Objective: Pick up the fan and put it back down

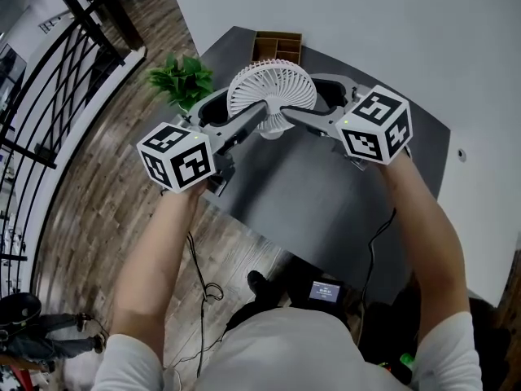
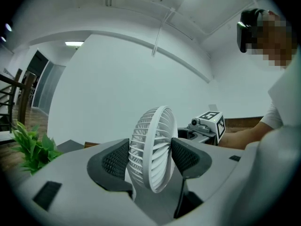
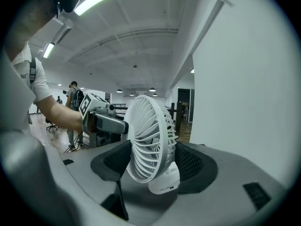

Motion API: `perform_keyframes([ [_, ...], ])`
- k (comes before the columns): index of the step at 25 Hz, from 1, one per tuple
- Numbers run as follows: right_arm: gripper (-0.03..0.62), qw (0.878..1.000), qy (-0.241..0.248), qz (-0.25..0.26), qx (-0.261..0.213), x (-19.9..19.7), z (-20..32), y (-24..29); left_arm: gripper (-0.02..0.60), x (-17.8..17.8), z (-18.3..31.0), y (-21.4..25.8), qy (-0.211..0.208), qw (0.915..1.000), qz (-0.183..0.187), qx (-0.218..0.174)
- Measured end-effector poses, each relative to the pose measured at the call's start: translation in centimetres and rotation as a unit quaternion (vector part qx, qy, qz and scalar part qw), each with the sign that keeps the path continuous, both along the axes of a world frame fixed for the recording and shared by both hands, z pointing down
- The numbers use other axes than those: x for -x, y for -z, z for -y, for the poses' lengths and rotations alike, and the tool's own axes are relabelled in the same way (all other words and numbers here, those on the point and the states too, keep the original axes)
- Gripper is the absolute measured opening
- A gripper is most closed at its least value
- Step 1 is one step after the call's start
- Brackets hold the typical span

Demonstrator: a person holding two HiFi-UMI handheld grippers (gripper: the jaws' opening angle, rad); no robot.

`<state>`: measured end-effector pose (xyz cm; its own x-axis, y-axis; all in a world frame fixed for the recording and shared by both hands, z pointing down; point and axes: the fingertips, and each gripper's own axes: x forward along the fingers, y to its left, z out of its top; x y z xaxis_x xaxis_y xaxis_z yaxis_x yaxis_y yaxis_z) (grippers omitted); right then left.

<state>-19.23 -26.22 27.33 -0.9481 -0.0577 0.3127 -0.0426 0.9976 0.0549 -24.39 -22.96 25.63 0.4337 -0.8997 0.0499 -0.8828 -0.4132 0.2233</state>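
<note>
— Head view first: where do you find the fan [image 1: 271, 90]?
— I find it over the far part of the dark bench [image 1: 326, 210], white, with its round grille turned up toward the camera. From this view I cannot tell whether its base rests on the bench or hangs clear of it.

— State of the left claw [image 1: 238, 112]?
— Left gripper view shows its two dark ribbed pads pressed on opposite faces of the fan's head, one on each side. I record it as clamped on the fan.

— And the right claw [image 1: 319, 109]?
— Likewise. Right gripper view shows the grille squeezed between its pads, with the fan's white base hanging below them. It comes at the fan from the right, and the left claw comes from the left, so the two face each other across it. Each gripper view shows the other gripper's marker cube beyond the fan.

— Anything else on the bench?
— A green plant [image 1: 183, 78] at the far left corner, just left of the left claw. A wooden compartment box [image 1: 277, 46] at the far edge, just behind the fan. A white wall runs along the bench's right side.
</note>
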Motion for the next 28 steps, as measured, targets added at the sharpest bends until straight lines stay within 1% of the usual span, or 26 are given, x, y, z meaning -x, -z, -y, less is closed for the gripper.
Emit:
perform_keyframes([
  [6, 0.304, 1.0, -0.003, 0.019, -0.005, -0.6, -1.8, 2.1, 0.295, -0.5, -1.8, 2.1, 0.003, 0.9997, -0.004, -0.024],
  [11, 0.304, 1.0, -0.004, 0.028, -0.004, -1.0, -2.7, 3.0, 0.295, -0.8, -2.6, 3.2, 0.002, 0.9993, -0.004, -0.037],
  [21, 0.304, 0.999, -0.006, 0.034, -0.022, -2.1, -5.1, 4.6, 0.295, -1.9, -5.0, 4.6, -0.002, 0.9992, -0.004, -0.041],
  [28, 0.304, 0.999, -0.005, 0.036, -0.036, -3.2, -8.2, 5.9, 0.295, -3.0, -7.9, 5.7, -0.009, 0.9985, -0.008, -0.054],
])
